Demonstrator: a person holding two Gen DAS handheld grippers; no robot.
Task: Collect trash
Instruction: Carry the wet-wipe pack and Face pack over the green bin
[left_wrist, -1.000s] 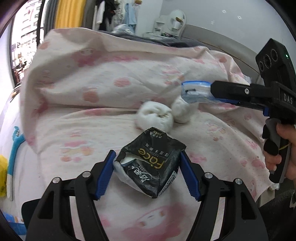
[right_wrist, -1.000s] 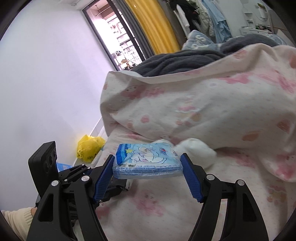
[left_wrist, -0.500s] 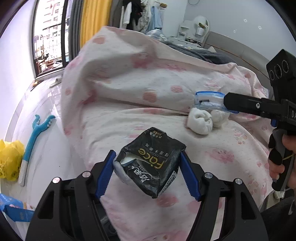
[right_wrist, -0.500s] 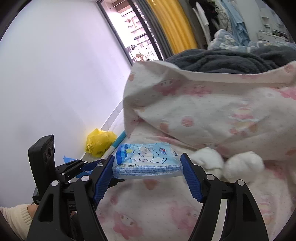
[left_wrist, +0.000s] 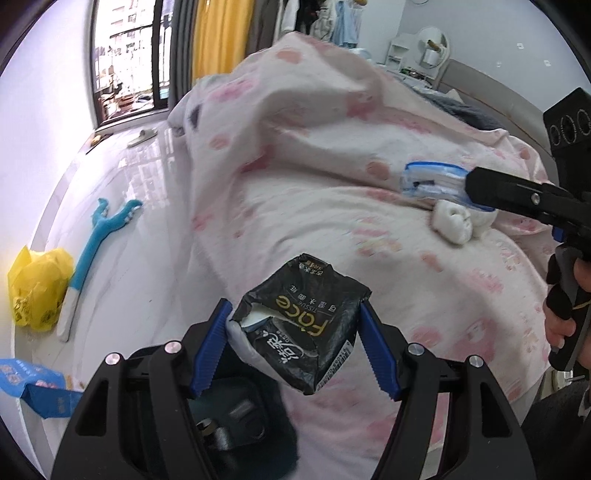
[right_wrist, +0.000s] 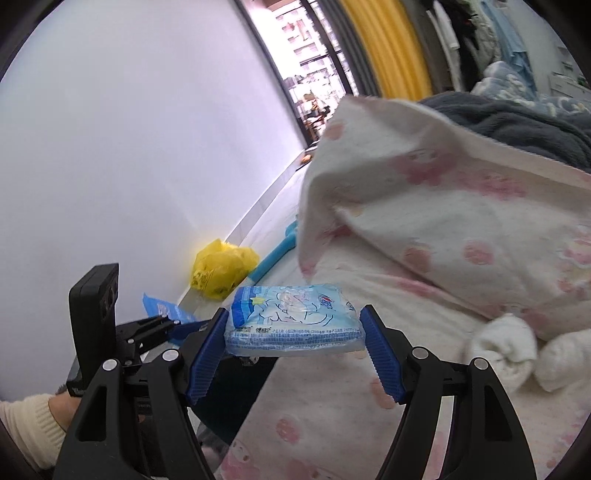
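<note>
Yellow bag (left_wrist: 38, 291) on floor, left of bed (left_wrist: 369, 229). My left gripper (left_wrist: 295, 338) clamps black tissue pack (left_wrist: 301, 332) over bed edge; my right gripper (right_wrist: 293, 334) clamps blue tissue pack (right_wrist: 291, 319) above bed.

pink-print bed (left_wrist: 424, 280) bears two white socks (left_wrist: 452, 223).

Daylight is pouring in through the window (left_wrist: 125, 70), glaring on the floor (left_wrist: 122, 192); the quilt (left_wrist: 332, 155) is smearing with motion blur; fisheye edges are bending and darkening.
</note>
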